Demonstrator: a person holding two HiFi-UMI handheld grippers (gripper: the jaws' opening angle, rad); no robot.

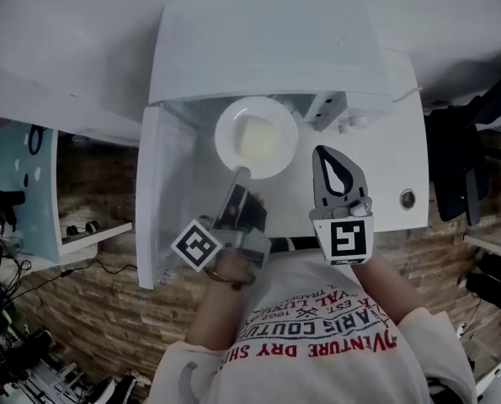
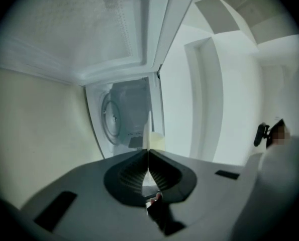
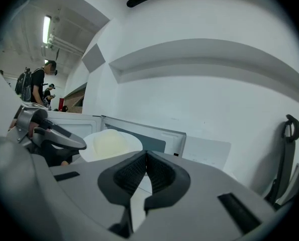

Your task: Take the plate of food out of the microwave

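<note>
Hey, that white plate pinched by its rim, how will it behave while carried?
The plate looks rigid, so it likely keeps its shape. Pinched at one rim spot by the left hand-held gripper, it may tip away. Its smooth surface could slip; the food adds weight.

The microwave (image 1: 267, 49) stands on the worktop (image 1: 402, 167), with its door (image 1: 162, 200) swung open to the left. The plate (image 1: 226, 133), with food (image 1: 263, 137) on it, is just before the open cavity, its near rim pinched in the left hand-held gripper (image 1: 240, 175). The right hand-held gripper (image 1: 324, 154) is just right of the plate, apart from it, before the control panel (image 1: 338, 112), with its jaws together on nothing.
</note>
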